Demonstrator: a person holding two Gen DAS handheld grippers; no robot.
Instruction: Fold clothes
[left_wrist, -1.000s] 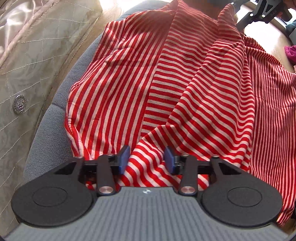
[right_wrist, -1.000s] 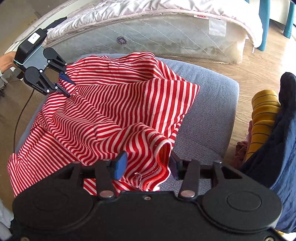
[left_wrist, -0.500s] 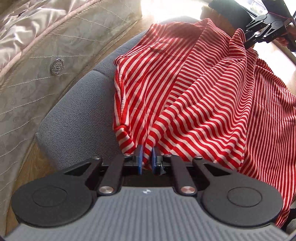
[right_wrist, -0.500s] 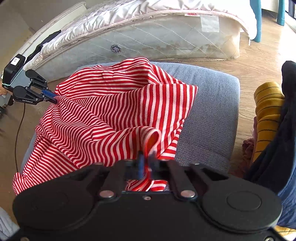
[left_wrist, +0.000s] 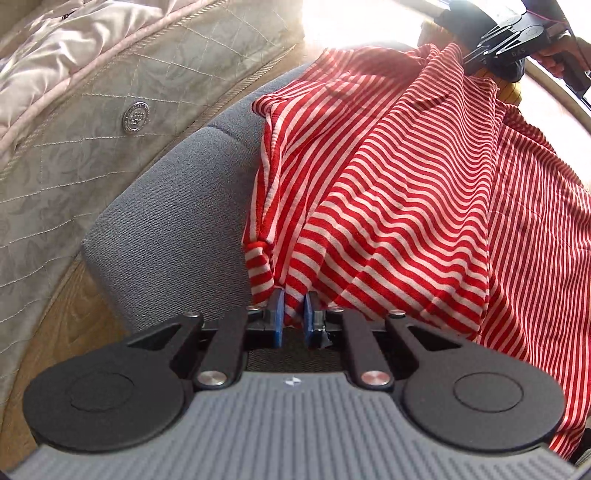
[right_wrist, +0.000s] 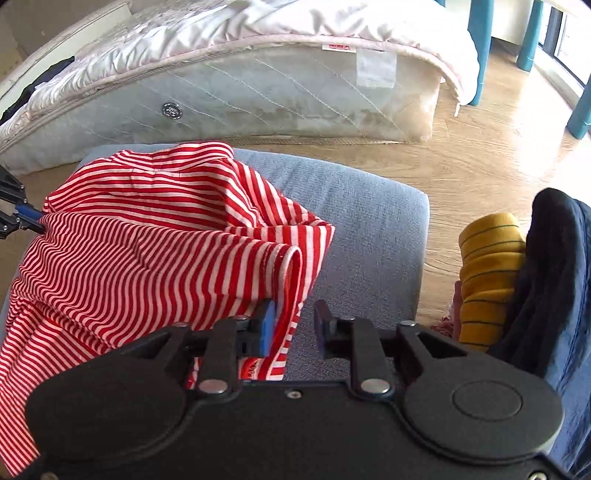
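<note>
The left gripper (left_wrist: 293, 314) is clenched on a bunched edge of the striped shirt (left_wrist: 399, 206), the cloth pinched between its blue fingers (left_wrist: 276, 317). The right gripper (right_wrist: 291, 328) stands released, its fingers (right_wrist: 266, 326) parted, with a rolled hem of the shirt (right_wrist: 147, 258) draped against the left one and the other bare. The shirt lies rumpled across a grey cushion (right_wrist: 369, 236), heaped toward its left half in the right wrist view. Just beside the cushion's right edge is a pile of clothes: a yellow piece (right_wrist: 487, 273) and a dark blue one (right_wrist: 554, 280). Beyond the cushion is wood floor (right_wrist: 480, 162), then a mattress (right_wrist: 277, 96) under a pale quilt (right_wrist: 258, 22). Blue legs (right_wrist: 480, 44) of some furniture stand far right.
</note>
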